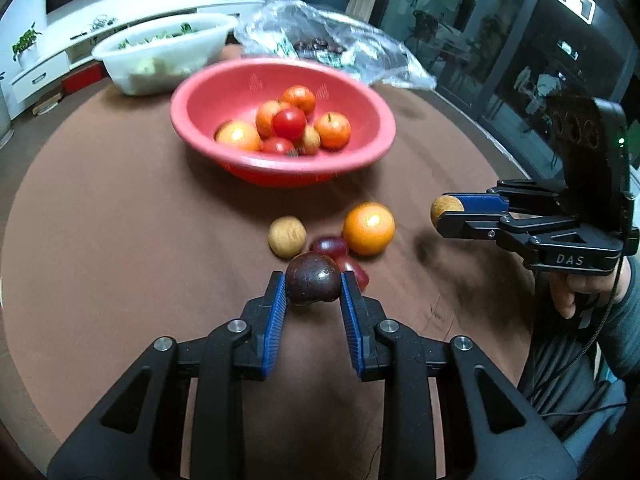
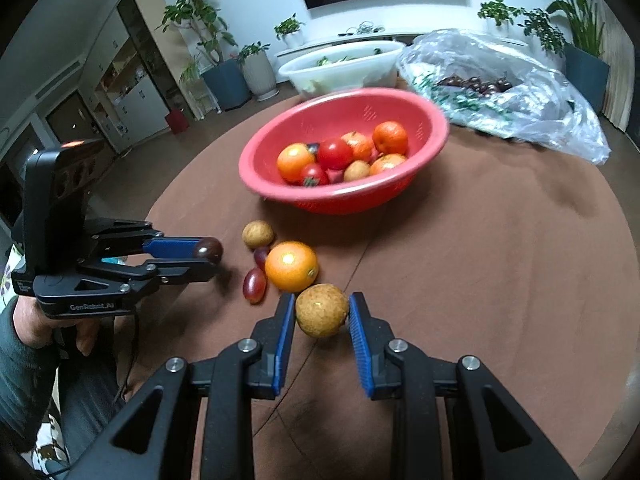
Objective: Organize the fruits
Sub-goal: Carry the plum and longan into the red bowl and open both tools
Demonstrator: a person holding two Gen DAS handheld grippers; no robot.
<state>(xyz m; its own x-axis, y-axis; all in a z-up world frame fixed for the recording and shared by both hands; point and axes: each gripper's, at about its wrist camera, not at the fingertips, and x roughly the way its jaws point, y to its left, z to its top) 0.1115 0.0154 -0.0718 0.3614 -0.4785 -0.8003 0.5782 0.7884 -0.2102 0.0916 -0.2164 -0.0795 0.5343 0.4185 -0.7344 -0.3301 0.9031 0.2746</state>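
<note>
Two bowls and a bag (image 2: 520,92) sat at the far side of the brown table (image 2: 500,260). One, the red bowl (image 1: 224,92), held oranges, red tomatoes and a small tan fruit heaped together. Behind it, the white tub (image 1: 160,56) held greens, and the clear plastic bag held dark fruits. Loose on the table between bowl and grippers lay an orange (image 1: 369,228), a tan fruit (image 1: 287,236) and two red grapes (image 2: 254,285), close together.

The left gripper (image 1: 313,284) was clamped on a plum (image 1: 313,278), its blue pads pressing both sides, lifted clear of the table. The right gripper (image 2: 322,312) pinched a longan (image 2: 321,310) at its fingertips, also off the table. Both grippers pointed level toward the red bowl, side by side, each with a hand on its grip.
</note>
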